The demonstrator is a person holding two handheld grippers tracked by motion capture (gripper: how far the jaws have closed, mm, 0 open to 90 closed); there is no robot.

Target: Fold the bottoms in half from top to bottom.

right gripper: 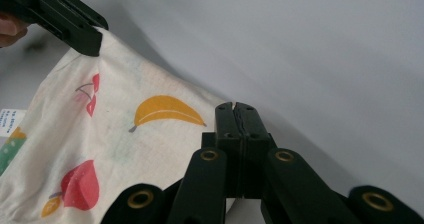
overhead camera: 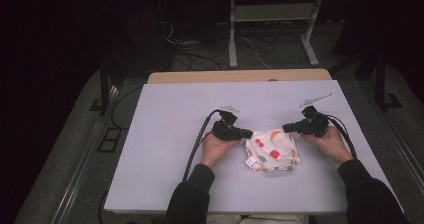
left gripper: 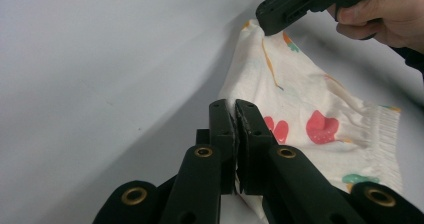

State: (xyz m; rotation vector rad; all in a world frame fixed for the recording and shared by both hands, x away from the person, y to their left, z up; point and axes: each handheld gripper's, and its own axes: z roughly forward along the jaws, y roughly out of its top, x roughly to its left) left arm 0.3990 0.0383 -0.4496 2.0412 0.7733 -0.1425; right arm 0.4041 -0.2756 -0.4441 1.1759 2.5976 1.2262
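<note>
Pale grey table (overhead camera: 165, 149) carries a folded white cloth (overhead camera: 272, 151) with printed fruit, lying near the front edge between both hands. At its far left corner the left gripper (overhead camera: 248, 133) is clenched on the fabric. At the far right corner the right gripper (overhead camera: 286, 128) is clenched too, probably pinching the cloth edge.

Item count: one white table (overhead camera: 165, 134), carrying one folded cloth (overhead camera: 272, 151) near its front edge, right of centre. The cloth is cream with printed fruit motifs and bears one small white label (right gripper: 6, 121). Two black handheld grippers (overhead camera: 246, 133) (overhead camera: 288, 128) are present, one per hand. Two hands (overhead camera: 216, 149) (overhead camera: 330, 143) are visible. One metal frame (overhead camera: 272, 24) stands beyond the table's far edge.
</note>
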